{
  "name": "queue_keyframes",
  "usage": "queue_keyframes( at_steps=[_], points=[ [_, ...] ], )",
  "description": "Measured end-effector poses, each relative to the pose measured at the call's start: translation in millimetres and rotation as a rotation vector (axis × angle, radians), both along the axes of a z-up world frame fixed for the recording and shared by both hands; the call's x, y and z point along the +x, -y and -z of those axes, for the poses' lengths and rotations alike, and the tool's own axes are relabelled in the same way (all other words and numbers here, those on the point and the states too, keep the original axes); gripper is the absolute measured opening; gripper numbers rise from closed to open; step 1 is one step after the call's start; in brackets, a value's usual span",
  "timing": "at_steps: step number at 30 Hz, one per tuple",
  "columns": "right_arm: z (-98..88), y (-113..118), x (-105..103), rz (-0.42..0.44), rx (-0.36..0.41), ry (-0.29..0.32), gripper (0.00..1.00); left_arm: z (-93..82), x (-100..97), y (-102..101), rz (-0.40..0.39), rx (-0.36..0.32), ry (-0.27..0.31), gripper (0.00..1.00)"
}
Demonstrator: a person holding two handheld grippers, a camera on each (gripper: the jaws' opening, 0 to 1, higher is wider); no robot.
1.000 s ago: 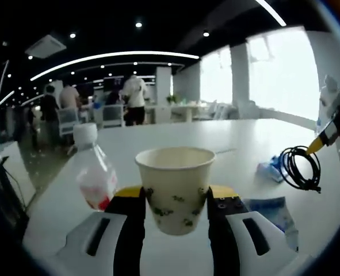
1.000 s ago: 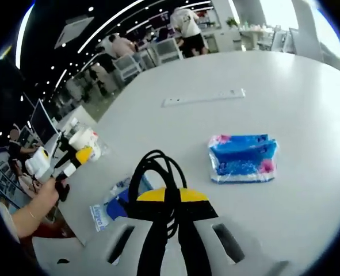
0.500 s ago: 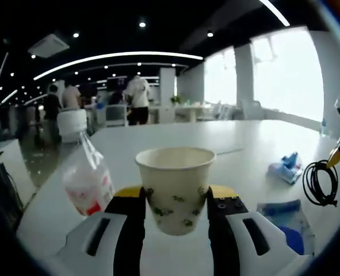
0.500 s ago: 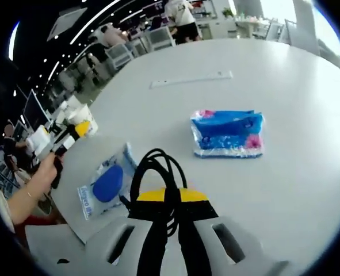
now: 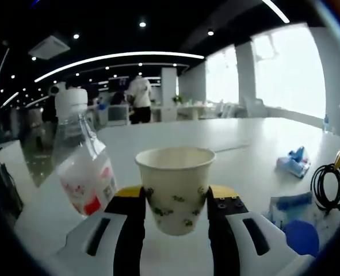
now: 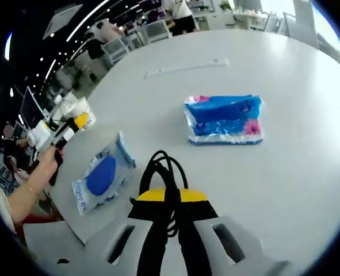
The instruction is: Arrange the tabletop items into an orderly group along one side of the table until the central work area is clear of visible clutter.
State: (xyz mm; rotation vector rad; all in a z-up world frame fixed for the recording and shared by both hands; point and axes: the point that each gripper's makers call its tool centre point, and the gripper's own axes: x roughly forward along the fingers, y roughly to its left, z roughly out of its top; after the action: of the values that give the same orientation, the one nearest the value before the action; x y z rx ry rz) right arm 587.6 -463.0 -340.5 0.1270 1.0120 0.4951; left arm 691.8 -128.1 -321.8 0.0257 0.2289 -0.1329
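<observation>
your left gripper point(image 5: 175, 210) is clamped on the paper cup point(image 5: 175, 187), cup upright between the jaws, carried above the table point(image 5: 216, 138). a plastic bottle point(image 5: 80, 167) stands just beside it on the left of the left gripper view, near the table edge. your right gripper point(image 6: 168, 210) is pinched tight on a coiled black cable point(image 6: 161, 178), the loop sticking out past the jaw tips; you also see that cable point(image 5: 325, 187) hanging at the right edge of the left gripper view.

on the table in the right gripper view: a blue tissue pack point(image 6: 224, 119) near the middle, a flat wipes pack point(image 6: 102, 177) closer to the edge, and a long white strip point(image 6: 184, 67) further back, can't tell what it is. the left gripper point(image 6: 66, 129) with your hand point(image 6: 40, 172) shows at the left of that view, with the cup.

step in hand, as i read it: both items are mid-carry toward one side for grouping. the cup looks bound for a spot next to the bottle. next move calls for lowering the cup flat beside the bottle without knocking it, then letting go. the cable needs setting down near the wipes pack, coil kept together. tissue pack is not yet moved, sits in the central area.
</observation>
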Motion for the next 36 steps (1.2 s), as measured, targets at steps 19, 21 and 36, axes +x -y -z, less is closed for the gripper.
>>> queue_keyframes(
  at_steps=[19,21,36],
  points=[
    [19.2,14.9,10.0,0.033,-0.061,0.032,0.02,29.4,-9.8,-6.5,-0.022,0.02,-0.049,0.4],
    [20.7,15.9,10.7,0.038,-0.059,0.033,0.02,33.9,-10.3,-8.1,-0.027,0.014,-0.064,0.4],
    [29.9,19.5,12.9,0.06,-0.062,0.042,0.02,33.6,-3.2,-6.4,-0.021,0.01,-0.064,0.4]
  ],
)
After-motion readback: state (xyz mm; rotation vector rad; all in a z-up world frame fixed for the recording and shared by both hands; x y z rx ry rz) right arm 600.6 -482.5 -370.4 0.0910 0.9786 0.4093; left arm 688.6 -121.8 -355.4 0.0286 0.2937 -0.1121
